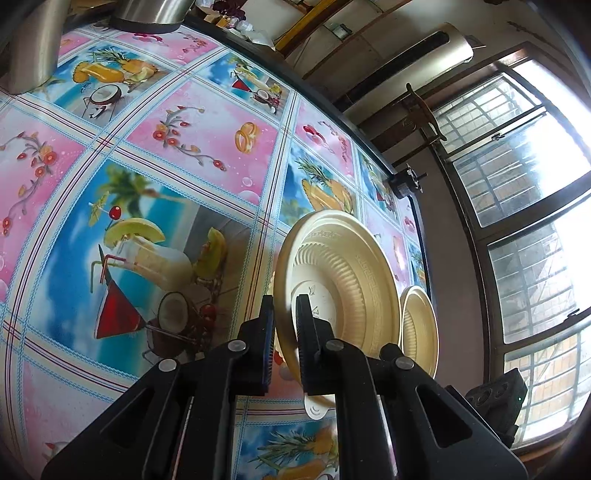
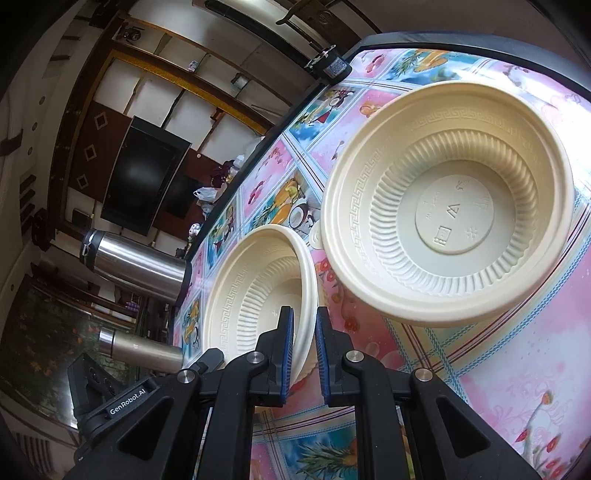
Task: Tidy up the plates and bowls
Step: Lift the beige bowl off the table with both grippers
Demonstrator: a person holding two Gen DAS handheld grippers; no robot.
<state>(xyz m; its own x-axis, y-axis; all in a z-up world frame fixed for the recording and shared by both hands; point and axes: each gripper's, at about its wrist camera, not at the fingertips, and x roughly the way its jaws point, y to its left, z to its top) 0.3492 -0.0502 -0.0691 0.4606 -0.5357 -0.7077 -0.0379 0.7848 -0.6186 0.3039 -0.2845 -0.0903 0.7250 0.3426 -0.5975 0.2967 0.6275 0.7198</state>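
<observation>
In the left wrist view my left gripper [image 1: 287,325] is shut on the near rim of a cream ribbed bowl [image 1: 343,288], which is tilted up off the tablecloth. It looks like two nested pieces. A second cream bowl [image 1: 419,328] lies just right of it. In the right wrist view my right gripper [image 2: 304,343] is shut on the rim of a tilted cream bowl [image 2: 258,295]. Another cream bowl [image 2: 450,206] rests on the table to its right. A small white tab [image 2: 316,234] shows between the two bowls.
The table [image 1: 155,155] has a glossy pink and blue fruit-print cloth. Two steel flasks [image 2: 136,264] [image 2: 144,352] stand along its edge, and steel vessels [image 1: 147,14] sit at the far corner. A window [image 1: 535,206] is beyond the table's edge.
</observation>
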